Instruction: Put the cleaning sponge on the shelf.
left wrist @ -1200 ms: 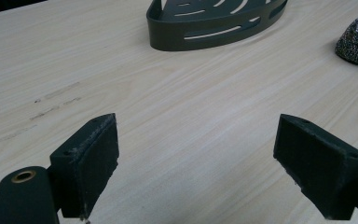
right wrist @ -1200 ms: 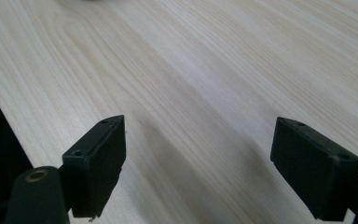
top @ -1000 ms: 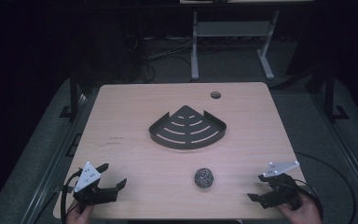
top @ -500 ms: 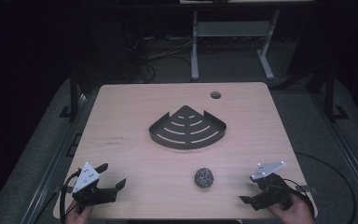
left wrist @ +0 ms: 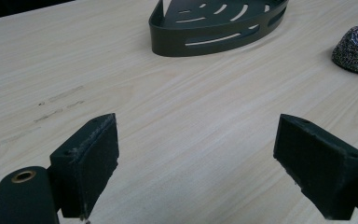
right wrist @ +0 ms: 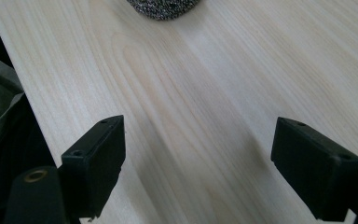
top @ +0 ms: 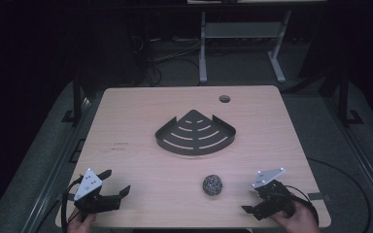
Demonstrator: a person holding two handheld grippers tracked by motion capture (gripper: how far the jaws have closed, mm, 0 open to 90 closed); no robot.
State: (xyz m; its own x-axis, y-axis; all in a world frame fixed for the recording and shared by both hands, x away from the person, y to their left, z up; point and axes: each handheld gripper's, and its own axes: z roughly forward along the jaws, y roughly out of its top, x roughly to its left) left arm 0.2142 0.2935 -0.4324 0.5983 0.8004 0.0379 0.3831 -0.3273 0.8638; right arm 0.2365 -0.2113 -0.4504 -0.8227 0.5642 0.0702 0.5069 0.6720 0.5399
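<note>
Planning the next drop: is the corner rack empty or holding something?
Empty. The rack shows only its bare slotted floor; the scrubber ball lies outside it on the table.

My table [top: 126, 121]: light wood, round hole [top: 224, 99] near far edge. Dark slotted corner tray [top: 195, 133] sits mid-table; steel wool ball [top: 212, 184] lies nearer me, well apart from it.

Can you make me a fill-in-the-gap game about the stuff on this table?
1. The shiny metal scrubber ball lies on the wooden ____.
2. The dark corner shelf has nothing ____ it.
3. The scrubber ball lies nearer to the ____ gripper than to the other one.
4. The jaws of the left gripper are ____, with bare wood between them.

Missing words: table; in; right; open
</note>
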